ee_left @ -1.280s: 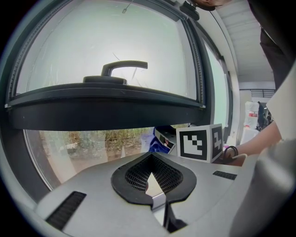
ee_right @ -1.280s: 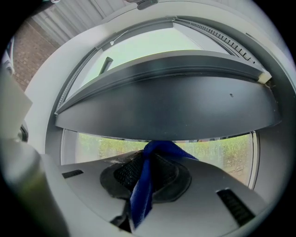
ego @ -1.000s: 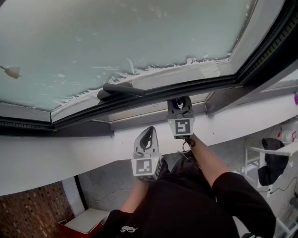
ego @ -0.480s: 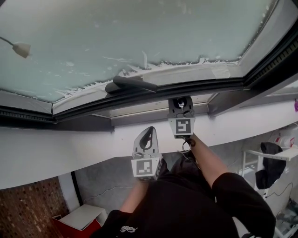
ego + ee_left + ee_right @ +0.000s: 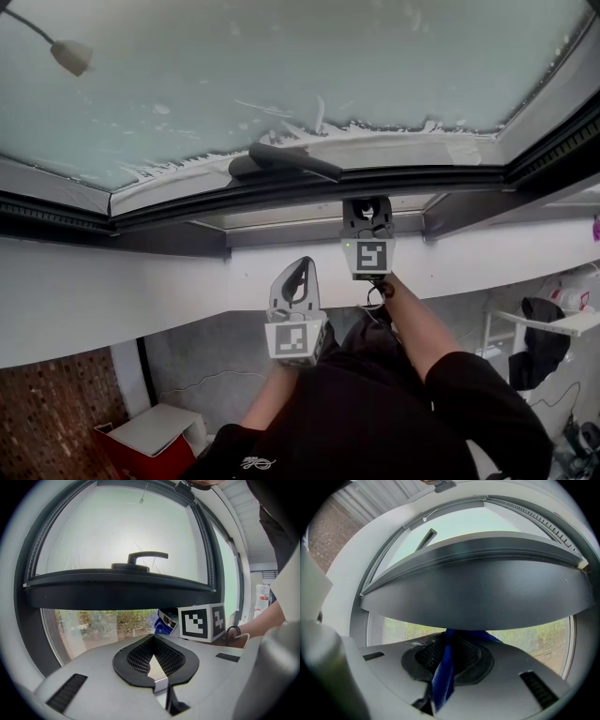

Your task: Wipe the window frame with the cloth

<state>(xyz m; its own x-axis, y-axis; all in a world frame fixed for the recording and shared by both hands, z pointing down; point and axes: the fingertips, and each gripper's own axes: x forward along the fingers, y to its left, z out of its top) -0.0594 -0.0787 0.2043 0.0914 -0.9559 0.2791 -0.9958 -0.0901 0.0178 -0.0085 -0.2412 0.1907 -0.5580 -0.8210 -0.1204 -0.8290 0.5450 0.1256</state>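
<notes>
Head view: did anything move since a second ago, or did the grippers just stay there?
Only the view shifted: the window handle and hanging pull slid up and rightward. The right gripper stayed at the window frame, shut on the blue cloth; the left gripper stayed back, shut, empty.

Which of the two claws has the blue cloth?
The right gripper, up at the window frame: blue cloth pinched in its jaws. The left gripper is shut on nothing.
</notes>
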